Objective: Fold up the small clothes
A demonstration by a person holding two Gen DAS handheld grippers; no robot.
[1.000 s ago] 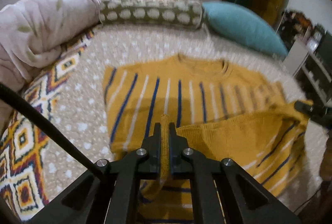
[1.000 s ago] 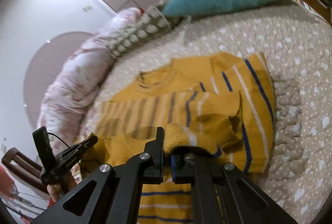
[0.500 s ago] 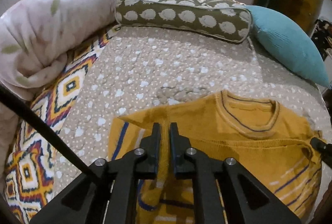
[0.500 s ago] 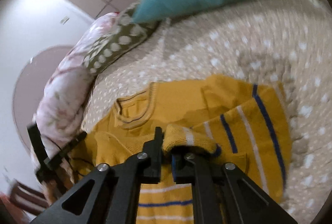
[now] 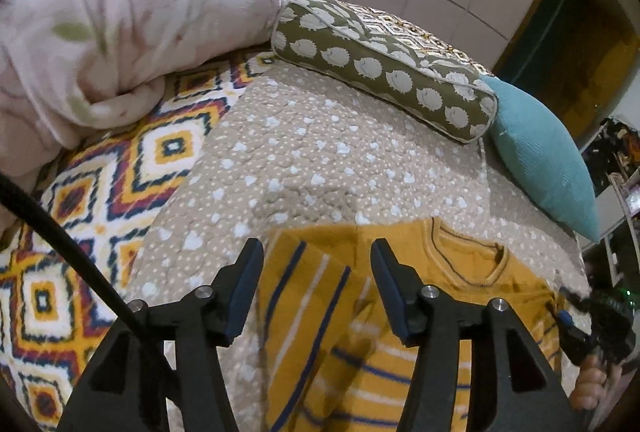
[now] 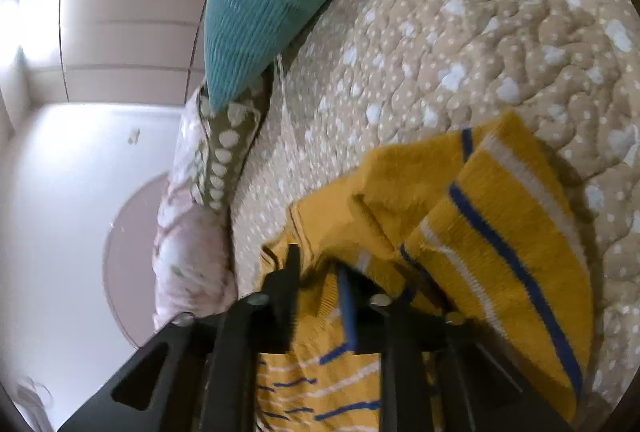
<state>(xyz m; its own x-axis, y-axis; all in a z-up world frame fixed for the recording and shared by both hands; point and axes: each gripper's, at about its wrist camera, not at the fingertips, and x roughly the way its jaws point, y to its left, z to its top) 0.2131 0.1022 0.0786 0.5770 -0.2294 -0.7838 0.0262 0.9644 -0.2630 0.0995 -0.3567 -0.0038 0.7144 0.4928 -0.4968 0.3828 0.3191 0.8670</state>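
A mustard sweater (image 5: 460, 272) with blue and white stripes lies folded on the beige dotted quilt (image 5: 320, 152), its collar toward the pillows. My left gripper (image 5: 316, 260) hovers over the sweater's left shoulder. Its jaws are opening, and the fabric lies loose below them, touching neither pad. In the right wrist view my right gripper (image 6: 318, 272) is rolled to one side over the sweater (image 6: 500, 232). Its jaws are opening too, with knit showing in the gap but not pinched. In the left wrist view the right gripper (image 5: 592, 328) shows at the right edge, held by a hand.
A pink floral duvet (image 5: 120, 12) is heaped at the back left. An olive hedgehog-print bolster (image 5: 384, 64) and a teal pillow (image 5: 540, 160) line the far side. A diamond-patterned blanket (image 5: 100, 192) covers the left. Shelves (image 5: 616, 168) stand beyond the bed's right edge.
Both grippers carried the sweater's lower edge up toward the collar, then opened and let the fabric go. The right gripper rolled and sank closer to the bed.
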